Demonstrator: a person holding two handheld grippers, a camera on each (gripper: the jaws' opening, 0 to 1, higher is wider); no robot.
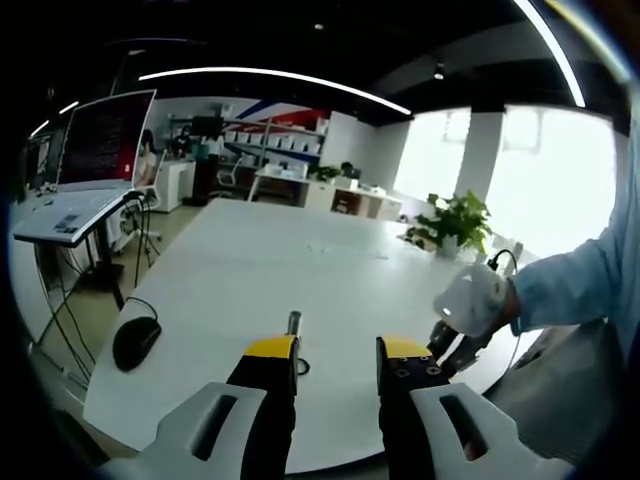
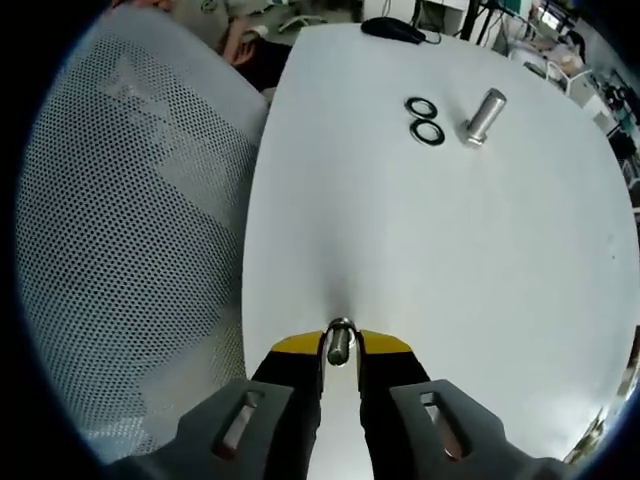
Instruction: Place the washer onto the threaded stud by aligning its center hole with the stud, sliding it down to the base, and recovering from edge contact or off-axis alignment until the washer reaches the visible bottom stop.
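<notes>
Both jaws of the right tool [image 2: 340,350] pinch a stud [image 2: 339,342].

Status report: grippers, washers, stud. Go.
Right gripper shut on a small metal stud. Left gripper open, empty, above the table. Two washers flat beside a metal cylinder, untouched. Path clear.

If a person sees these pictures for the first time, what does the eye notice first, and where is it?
In the right gripper view, the right gripper is closed on a small metal stud over the white table, and two dark washers lie beside a metal cylinder at the far end. A grey mesh chair stands along the table's left side. In the left gripper view, the left gripper is open, with a gloved hand to its right.
</notes>
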